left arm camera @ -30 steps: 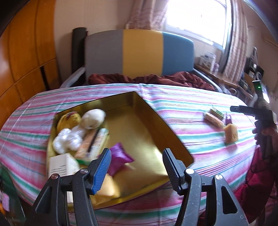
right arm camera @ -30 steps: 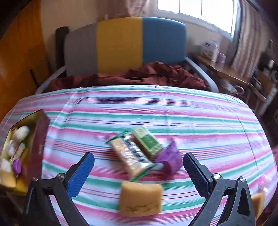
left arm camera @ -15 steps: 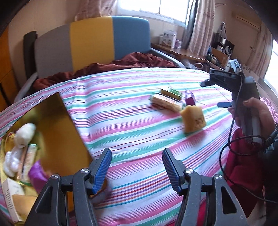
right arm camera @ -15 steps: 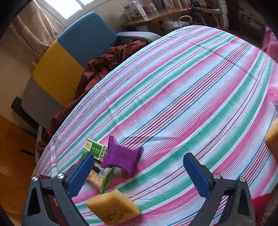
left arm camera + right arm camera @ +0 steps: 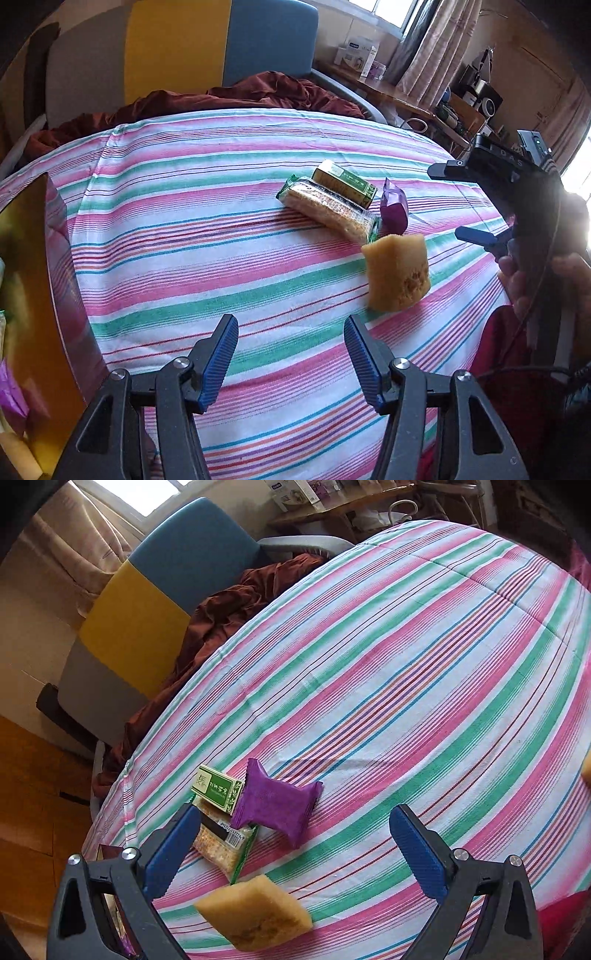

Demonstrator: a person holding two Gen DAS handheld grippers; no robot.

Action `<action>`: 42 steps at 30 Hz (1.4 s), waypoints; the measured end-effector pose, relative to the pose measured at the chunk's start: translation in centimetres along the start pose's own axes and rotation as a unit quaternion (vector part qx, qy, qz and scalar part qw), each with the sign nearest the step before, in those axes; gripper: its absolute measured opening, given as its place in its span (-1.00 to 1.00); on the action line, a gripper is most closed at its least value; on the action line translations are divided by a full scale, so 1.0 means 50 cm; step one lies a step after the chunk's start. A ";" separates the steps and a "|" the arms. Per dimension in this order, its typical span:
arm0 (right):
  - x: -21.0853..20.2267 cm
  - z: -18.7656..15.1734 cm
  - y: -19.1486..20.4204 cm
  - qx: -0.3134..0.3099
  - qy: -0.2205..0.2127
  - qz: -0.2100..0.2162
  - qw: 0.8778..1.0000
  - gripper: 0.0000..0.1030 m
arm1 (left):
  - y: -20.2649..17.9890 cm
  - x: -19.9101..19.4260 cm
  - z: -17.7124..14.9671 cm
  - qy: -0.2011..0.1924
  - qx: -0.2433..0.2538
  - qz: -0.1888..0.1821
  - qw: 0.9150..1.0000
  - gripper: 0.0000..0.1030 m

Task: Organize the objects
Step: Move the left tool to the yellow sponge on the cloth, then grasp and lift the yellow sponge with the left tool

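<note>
1. Snack packets clustered on striped tablecloth (image 5: pixel 221 266): yellow cake packet (image 5: pixel 399 273), cracker pack (image 5: pixel 332 210), green box (image 5: pixel 343 181), purple pouch (image 5: pixel 393 210).
2. Left gripper (image 5: pixel 291 354) closing, nothing between jaws; yellow cake packet at two o'clock.
3. Right gripper (image 5: pixel 291 845) spread wide, empty; purple pouch (image 5: pixel 277 805) at twelve o'clock.
4. Gold box (image 5: pixel 33 295) at nine o'clock, left view.
</note>
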State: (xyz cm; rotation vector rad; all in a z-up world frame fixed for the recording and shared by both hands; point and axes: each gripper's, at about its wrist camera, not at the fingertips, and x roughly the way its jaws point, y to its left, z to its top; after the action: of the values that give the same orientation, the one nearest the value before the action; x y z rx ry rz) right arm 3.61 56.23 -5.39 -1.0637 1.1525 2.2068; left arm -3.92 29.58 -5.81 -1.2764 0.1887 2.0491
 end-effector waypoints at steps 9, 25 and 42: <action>-0.005 0.005 -0.012 0.013 -0.003 0.016 1.000 0.99 | -0.106 0.023 0.032 -0.004 0.043 -0.064 0.997 0.22; 0.008 0.012 -0.004 -0.001 0.008 0.011 1.000 0.99 | -0.080 0.041 -0.010 -0.021 0.031 -0.092 0.995 -0.18; 0.069 -0.033 0.094 -0.190 0.024 -0.129 0.973 0.47 | 0.016 -0.043 -0.134 -0.045 0.034 -0.078 0.995 -0.20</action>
State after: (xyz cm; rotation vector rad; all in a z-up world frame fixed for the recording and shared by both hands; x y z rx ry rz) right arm -0.90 52.32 -6.38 -1.3393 0.5744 2.2477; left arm 1.05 24.84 -7.60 -1.1186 0.1134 1.9450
